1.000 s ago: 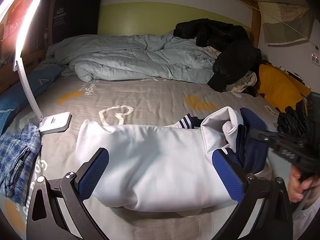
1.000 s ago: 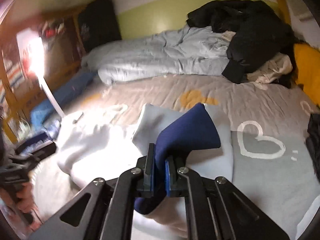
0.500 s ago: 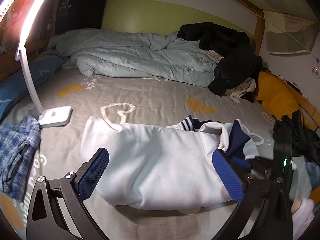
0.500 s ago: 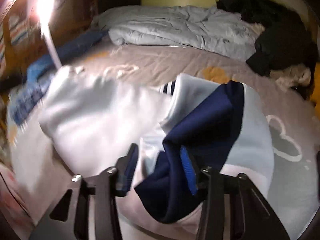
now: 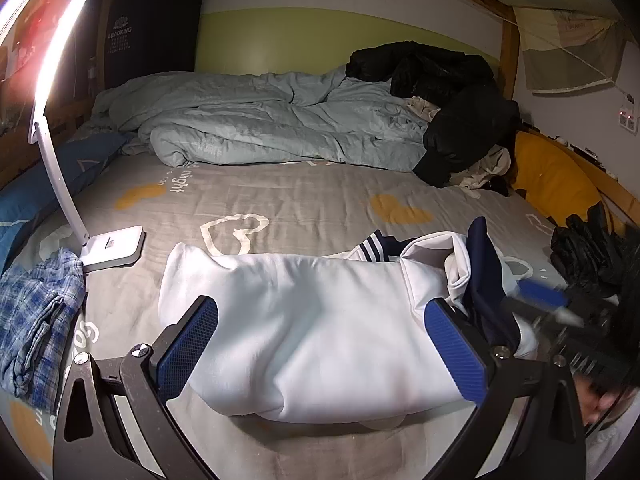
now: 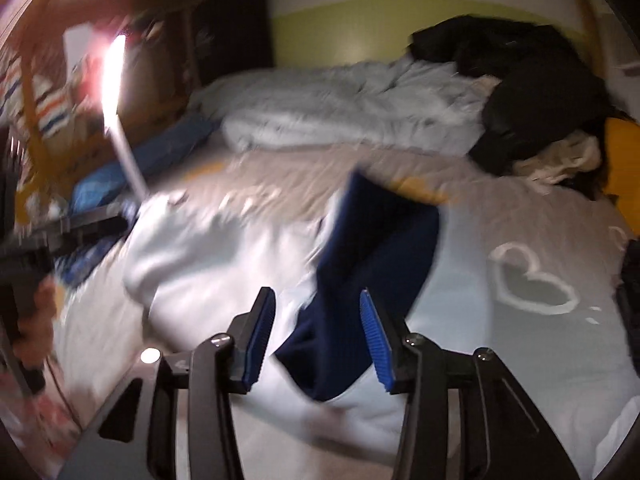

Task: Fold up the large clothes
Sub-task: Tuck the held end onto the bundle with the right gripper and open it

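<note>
Right wrist: right gripper [image 6: 316, 336] jaws opening, navy sleeve [image 6: 376, 264] between, unpinched.

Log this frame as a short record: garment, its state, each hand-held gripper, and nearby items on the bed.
garment: white and navy top, lying on the grey bed sheet
state: partly folded, navy sleeve laid over the white body
left hand-held gripper: open wide, above the top, nothing between the pads
right hand-held gripper: jaws opening, navy sleeve between them, pads not pressing
nearby: desk lamp, plaid cloth, crumpled duvet, black jacket
</note>
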### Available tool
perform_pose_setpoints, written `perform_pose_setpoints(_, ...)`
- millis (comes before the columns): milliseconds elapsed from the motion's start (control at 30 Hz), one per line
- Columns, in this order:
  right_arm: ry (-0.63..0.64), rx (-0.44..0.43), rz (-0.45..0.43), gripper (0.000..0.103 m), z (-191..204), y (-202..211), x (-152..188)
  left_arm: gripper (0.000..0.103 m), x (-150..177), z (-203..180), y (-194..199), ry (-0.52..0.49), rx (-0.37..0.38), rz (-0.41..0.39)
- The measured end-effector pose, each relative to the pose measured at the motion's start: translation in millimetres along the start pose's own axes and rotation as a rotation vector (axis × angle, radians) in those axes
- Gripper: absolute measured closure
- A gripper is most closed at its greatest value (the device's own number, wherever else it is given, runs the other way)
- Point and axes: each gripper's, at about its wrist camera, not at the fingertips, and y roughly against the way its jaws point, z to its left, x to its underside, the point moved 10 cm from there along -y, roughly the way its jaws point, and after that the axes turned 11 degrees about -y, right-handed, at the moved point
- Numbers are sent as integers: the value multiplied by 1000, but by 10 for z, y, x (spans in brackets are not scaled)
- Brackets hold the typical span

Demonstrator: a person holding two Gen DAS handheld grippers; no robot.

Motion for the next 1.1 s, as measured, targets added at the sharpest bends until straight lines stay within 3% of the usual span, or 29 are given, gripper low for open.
perform_pose_setpoints(100, -78, 61, -79, 55, -209, 116, -150, 0, 20, 8, -32, -5, -7, 8)
perform_pose_setpoints(200, -101, 147, -62, 54, -387, 41, -118, 0, 36, 32, -61, -11, -20, 13)
perform_pose_setpoints(267, -80, 146, -12, 51, -368, -86, -9, 0, 45, 53, -67, -12, -27, 14)
perform_pose_setpoints(300, -62, 141, 17, 44, -349, -139, 52, 0, 48, 66, -70, -9, -28, 15)
perform_pose_setpoints(400, 55, 141, 77, 43, -142, -289, 282, 0, 52, 109, -74, -1, -37, 16)
perform_pose_setpoints(500, 51, 36, 123, 43, 41, -294, 405, 0, 38, 163, -75, -3, -58, 12)
perform_pose_setpoints(567, 57, 28, 118, 43, 76, -239, 381, 0, 29, 220, -70, 4, -71, 10)
perform_pose_setpoints(700, 85, 59, 16, 43, 74, 84, 163, 0, 33, 358, -83, 35, -89, 16)
perform_pose_setpoints(1000, -57, 235, -38, 39, -602, 450, -62, 0, 269, 740, -356, 110, -113, 144)
perform_pose_setpoints(1100, -154, 222, -20, 39, -808, 434, -56, 0, 470, 878, -512, 187, -99, 232)
